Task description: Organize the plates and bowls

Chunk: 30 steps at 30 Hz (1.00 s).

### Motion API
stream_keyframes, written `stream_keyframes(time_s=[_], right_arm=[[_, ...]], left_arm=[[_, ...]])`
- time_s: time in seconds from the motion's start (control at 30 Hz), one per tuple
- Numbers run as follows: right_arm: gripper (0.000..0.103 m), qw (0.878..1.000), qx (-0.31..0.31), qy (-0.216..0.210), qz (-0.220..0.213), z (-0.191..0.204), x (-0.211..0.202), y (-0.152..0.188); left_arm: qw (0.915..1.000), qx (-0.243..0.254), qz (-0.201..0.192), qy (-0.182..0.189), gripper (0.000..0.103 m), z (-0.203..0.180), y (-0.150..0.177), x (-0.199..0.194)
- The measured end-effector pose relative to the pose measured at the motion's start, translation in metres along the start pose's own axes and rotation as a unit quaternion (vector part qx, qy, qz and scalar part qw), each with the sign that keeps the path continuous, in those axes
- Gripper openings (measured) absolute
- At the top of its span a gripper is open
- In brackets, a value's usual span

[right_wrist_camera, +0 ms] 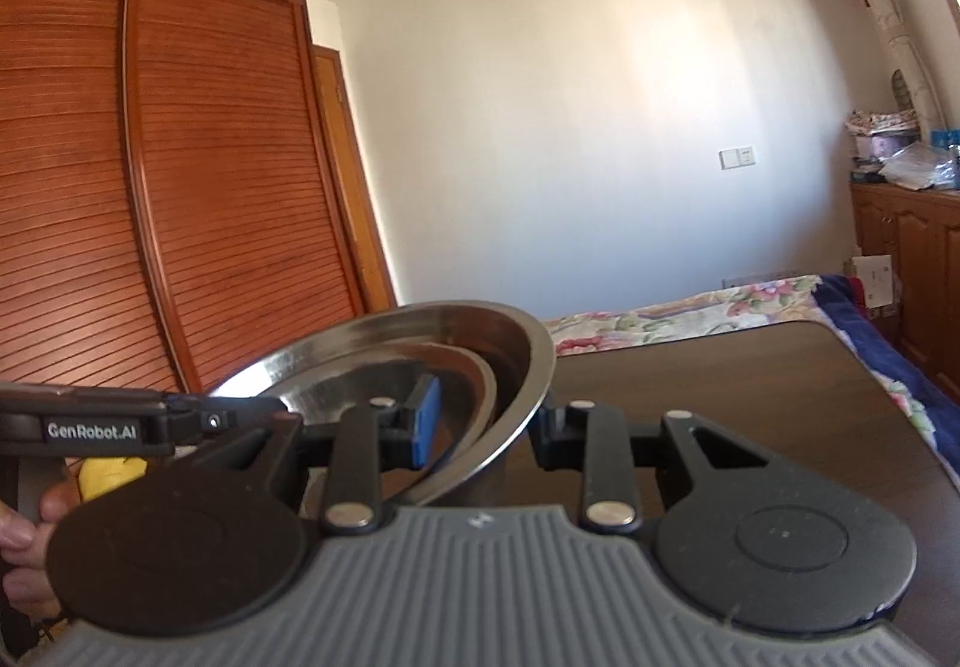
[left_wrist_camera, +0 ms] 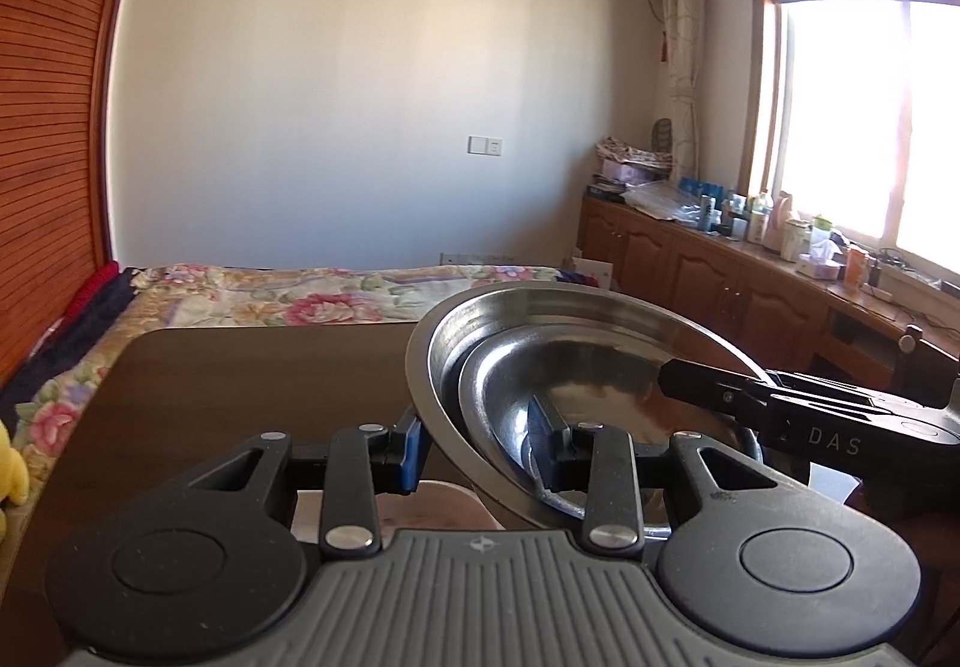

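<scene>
Because the steel bowl (left_wrist_camera: pixel 576 343), with a smaller plate (left_wrist_camera: pixel 576 397) nested inside, is stiff, light and slick above the tabletop (left_wrist_camera: pixel 240 379), keep both grippers' jaws, left gripper (left_wrist_camera: pixel 480 445) and right gripper (right_wrist_camera: pixel 486 421), pinching opposite rims.

A smaller steel bowl (left_wrist_camera: pixel 540 385) is nested in a larger steel bowl (left_wrist_camera: pixel 480 319), which is tilted above the table (left_wrist_camera: pixel 240 379). The larger bowl's rim is straddled by both grippers from opposite sides. A bed (left_wrist_camera: pixel 288 295) is seen behind the table.
</scene>
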State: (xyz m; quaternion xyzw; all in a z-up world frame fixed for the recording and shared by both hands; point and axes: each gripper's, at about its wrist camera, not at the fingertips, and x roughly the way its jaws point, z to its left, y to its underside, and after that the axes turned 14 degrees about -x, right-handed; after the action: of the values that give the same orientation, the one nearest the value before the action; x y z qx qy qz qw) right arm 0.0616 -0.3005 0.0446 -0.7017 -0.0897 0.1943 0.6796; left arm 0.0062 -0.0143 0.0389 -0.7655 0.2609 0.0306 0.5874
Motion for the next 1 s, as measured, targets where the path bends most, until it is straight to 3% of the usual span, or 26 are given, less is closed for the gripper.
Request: stream_keyframes(time_s=[0.53, 1.0], right_arm=[[0.033, 0.999, -0.023, -0.037, 0.008, 0.04, 0.018, -0.016], [0.033, 0.997, -0.038, -0.058, 0.042, 0.067, 0.024, -0.002]], left_arm=[[0.9997, -0.005, -0.016, -0.02, 0.037, 0.032, -0.009, -0.03], [0.9986, -0.026, 0.011, -0.045, 0.037, 0.057, 0.015, -0.036]])
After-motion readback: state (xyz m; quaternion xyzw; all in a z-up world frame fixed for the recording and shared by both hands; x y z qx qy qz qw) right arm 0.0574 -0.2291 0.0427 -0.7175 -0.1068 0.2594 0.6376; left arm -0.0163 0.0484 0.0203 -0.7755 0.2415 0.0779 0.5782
